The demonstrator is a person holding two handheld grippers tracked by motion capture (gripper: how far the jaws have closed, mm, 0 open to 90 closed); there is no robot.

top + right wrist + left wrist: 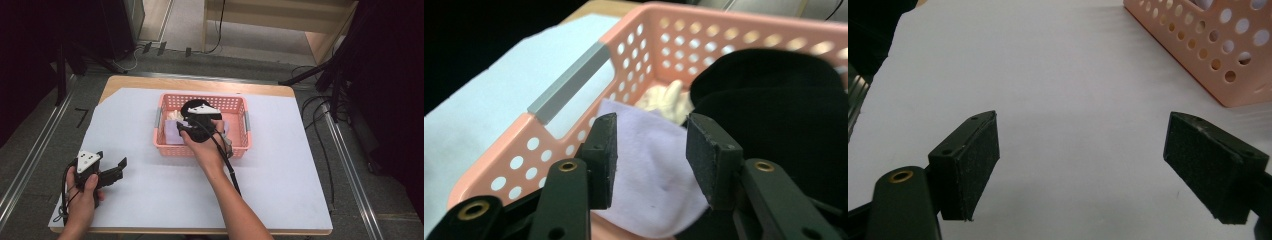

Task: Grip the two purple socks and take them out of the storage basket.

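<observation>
Left gripper (111,169): jaws wide apart, nothing btwn; low over white sheet (1063,75), near table's front-left.
Right gripper (651,150): inside pink basket (239,145), jaws part open, over lilac cloth (649,170), not clamped.
Basket contents: lilac cloth, black cloth (784,115) beside it, cream item (669,100) behind.

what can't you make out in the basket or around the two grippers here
- Cream item: right gripper view, mostly hidden behind the lilac cloth and black fabric; what it is cannot be told.
- Basket floor: high view, covered by the right gripper and hand.
- Basket's far part: left gripper view, cut off by the top and right edges.
- Left gripper cable end: high view, runs off the bottom edge.
</observation>
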